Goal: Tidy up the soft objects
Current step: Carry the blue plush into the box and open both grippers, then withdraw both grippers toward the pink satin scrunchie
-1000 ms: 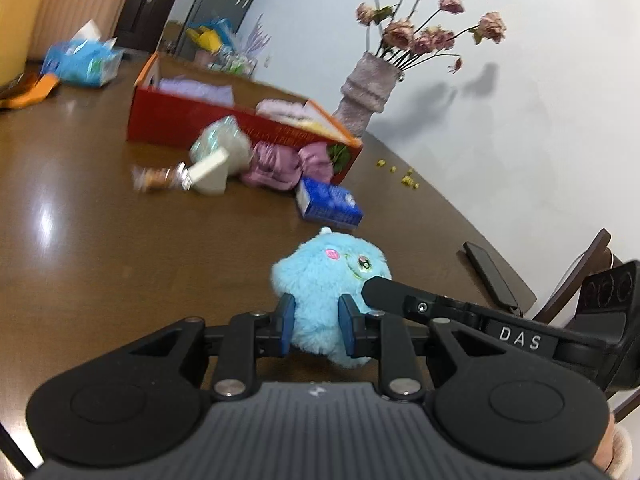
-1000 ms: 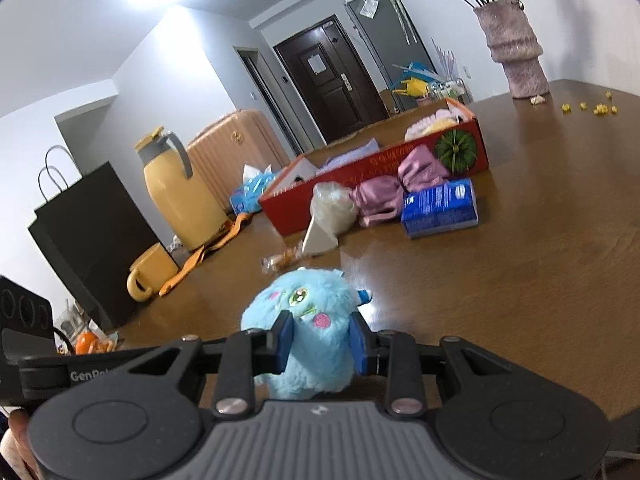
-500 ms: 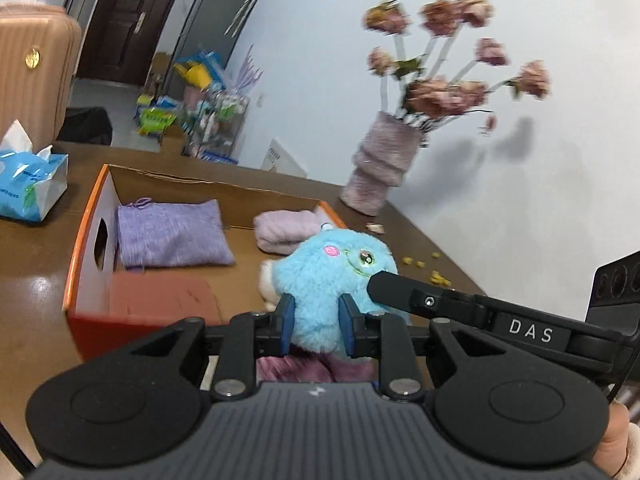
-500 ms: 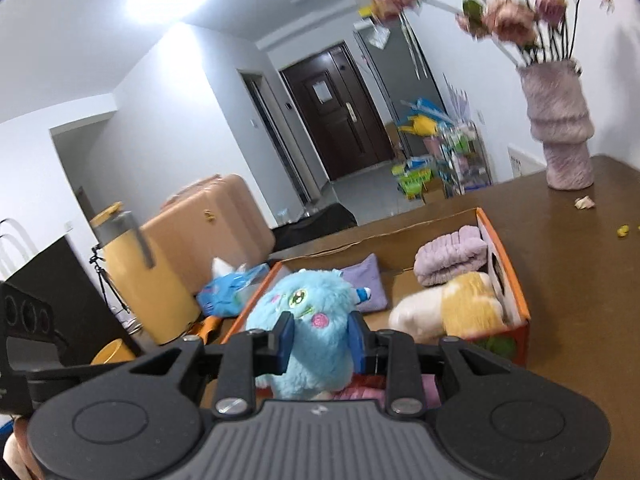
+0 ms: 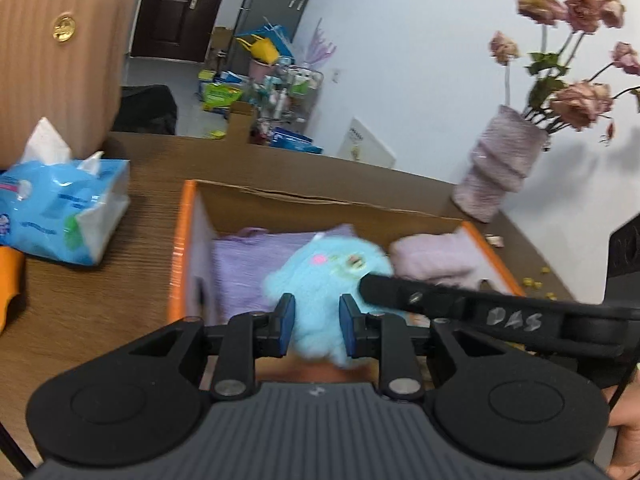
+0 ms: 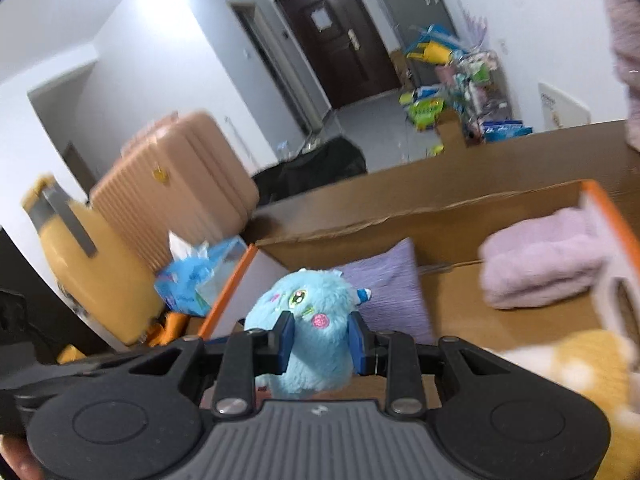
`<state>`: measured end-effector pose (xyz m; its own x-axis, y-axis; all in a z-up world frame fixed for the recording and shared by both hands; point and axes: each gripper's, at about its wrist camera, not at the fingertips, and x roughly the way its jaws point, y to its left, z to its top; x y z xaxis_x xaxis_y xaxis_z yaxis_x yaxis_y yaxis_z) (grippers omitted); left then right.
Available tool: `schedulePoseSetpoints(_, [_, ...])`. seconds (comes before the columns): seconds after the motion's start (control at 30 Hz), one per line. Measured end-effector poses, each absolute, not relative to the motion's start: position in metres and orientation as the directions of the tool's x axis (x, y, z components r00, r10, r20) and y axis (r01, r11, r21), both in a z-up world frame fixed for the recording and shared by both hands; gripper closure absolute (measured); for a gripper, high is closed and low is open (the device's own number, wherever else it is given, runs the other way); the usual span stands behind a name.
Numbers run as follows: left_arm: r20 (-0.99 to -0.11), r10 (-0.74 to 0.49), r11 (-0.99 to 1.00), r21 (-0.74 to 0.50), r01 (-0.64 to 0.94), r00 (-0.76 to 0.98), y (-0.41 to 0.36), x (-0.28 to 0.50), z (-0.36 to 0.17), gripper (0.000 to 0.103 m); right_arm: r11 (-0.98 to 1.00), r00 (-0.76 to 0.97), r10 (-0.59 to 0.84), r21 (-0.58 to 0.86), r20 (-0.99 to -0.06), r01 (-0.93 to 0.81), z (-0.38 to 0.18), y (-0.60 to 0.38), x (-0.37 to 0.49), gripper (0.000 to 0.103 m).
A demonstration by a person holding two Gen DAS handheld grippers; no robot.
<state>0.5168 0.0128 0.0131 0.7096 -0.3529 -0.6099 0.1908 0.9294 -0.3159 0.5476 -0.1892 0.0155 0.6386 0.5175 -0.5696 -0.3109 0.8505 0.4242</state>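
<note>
fingers of both grippers pinch the blue plush toy (image 6: 308, 320) from opposite sides, over the orange box (image 5: 178, 264).

left gripper (image 5: 314, 330) and right gripper (image 6: 322, 342) are each narrowed onto the toy's fluffy body, and the right one's finger crosses the left view at the toy's face. the toy hangs upright above the box's open floor, with the purple cloth (image 6: 394, 292) just behind it and the folded lilac towel (image 6: 540, 264) off to the right, so the drop is probably straight down; neither arm is nearer.
</note>
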Motion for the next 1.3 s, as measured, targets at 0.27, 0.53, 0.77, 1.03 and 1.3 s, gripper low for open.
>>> schedulePoseSetpoints(0.27, [-0.6,-0.304,0.948,-0.269,0.17,0.74,0.03,0.511,0.008,0.069,0.885,0.58,0.464,0.321,-0.67,-0.337,-0.007,-0.152,0.557,0.073])
schedulePoseSetpoints(0.53, [-0.544,-0.271,0.959,-0.222,0.176,0.794,0.035,0.47,0.052,0.055,0.898,0.652,0.439,0.3,-0.618,-0.32,0.044,-0.193,0.52,0.065])
schedulePoseSetpoints(0.77, [-0.457,-0.218,0.975,-0.129,0.179,0.862,0.038,0.401,0.104,0.028,0.949,0.783,0.314,0.178,-0.537,-0.259,0.111,-0.26,0.446,0.045])
schedulePoseSetpoints(1.03, [-0.402,-0.198,0.98,-0.088,0.178,0.894,0.027,0.334,0.131,0.018,0.964,0.851,0.264,0.127,-0.454,-0.232,0.143,-0.304,0.365,0.033])
schedulePoseSetpoints(1.3, [-0.328,-0.251,0.968,-0.087,0.236,0.911,0.02,0.225,0.112,0.007,0.962,0.897,0.274,0.106,-0.347,-0.253,0.12,-0.309,0.268,0.027])
